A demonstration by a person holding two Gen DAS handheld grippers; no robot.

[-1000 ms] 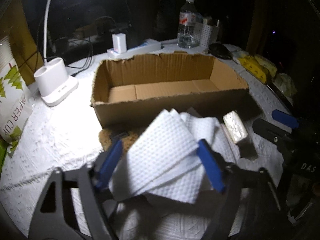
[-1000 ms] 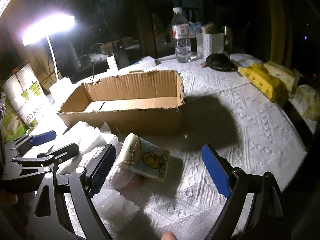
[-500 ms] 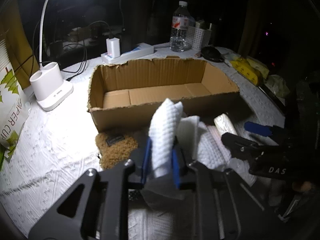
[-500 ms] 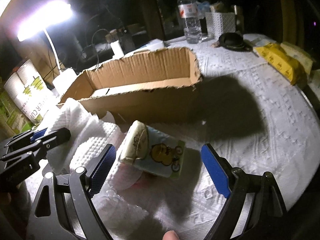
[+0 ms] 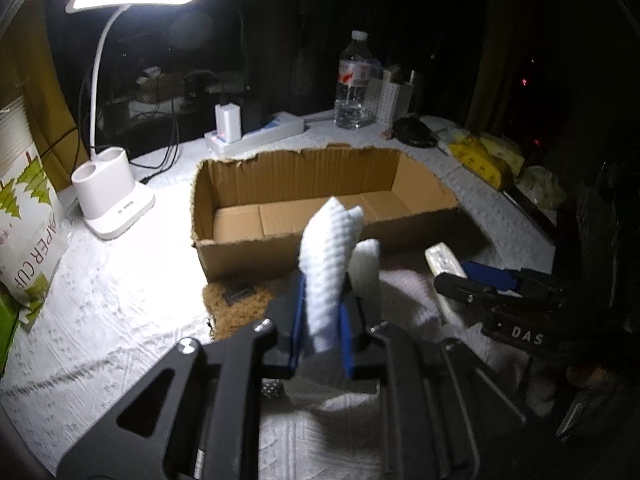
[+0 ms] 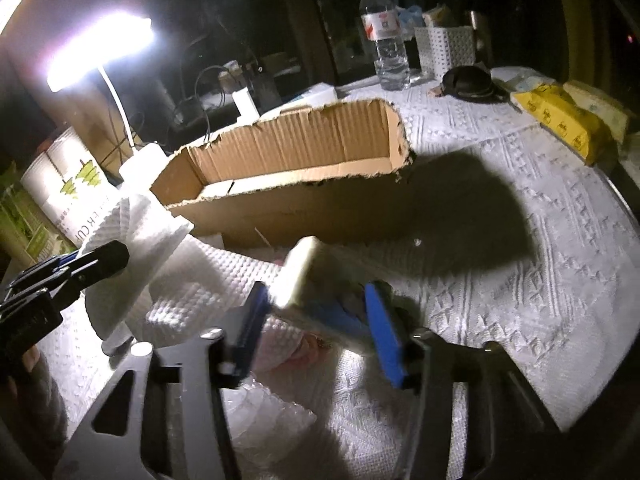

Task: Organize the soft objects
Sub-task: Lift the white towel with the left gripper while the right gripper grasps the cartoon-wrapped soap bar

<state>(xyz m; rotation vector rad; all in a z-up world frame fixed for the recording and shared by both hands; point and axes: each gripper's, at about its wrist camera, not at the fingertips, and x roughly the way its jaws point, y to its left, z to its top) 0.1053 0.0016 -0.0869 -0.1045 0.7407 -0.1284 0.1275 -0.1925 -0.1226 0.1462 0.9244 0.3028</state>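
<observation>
My left gripper (image 5: 322,326) is shut on a white embossed paper towel (image 5: 330,248) and holds it up in front of the open cardboard box (image 5: 280,258); the towel also shows in the right wrist view (image 6: 132,232). My right gripper (image 6: 316,320) is shut on a small tissue pack (image 6: 304,276) with a pale end and holds it tilted above more white towel (image 6: 208,284). The box (image 6: 320,216) stands just behind it. The right gripper (image 5: 484,280) shows at the right of the left wrist view.
A brown fuzzy cloth (image 5: 236,308) lies before the box. A white desk lamp (image 5: 112,208), a paper cup bag (image 5: 28,232), a power strip (image 5: 256,136), a water bottle (image 6: 384,40), a white basket (image 6: 444,48), a black object (image 6: 468,82) and yellow packs (image 6: 560,112) ring the table. Bubble wrap (image 6: 264,420) lies near me.
My right gripper has shut on the tissue pack and lifted it. My left gripper, which shut on the towel earlier, has raised it higher.
</observation>
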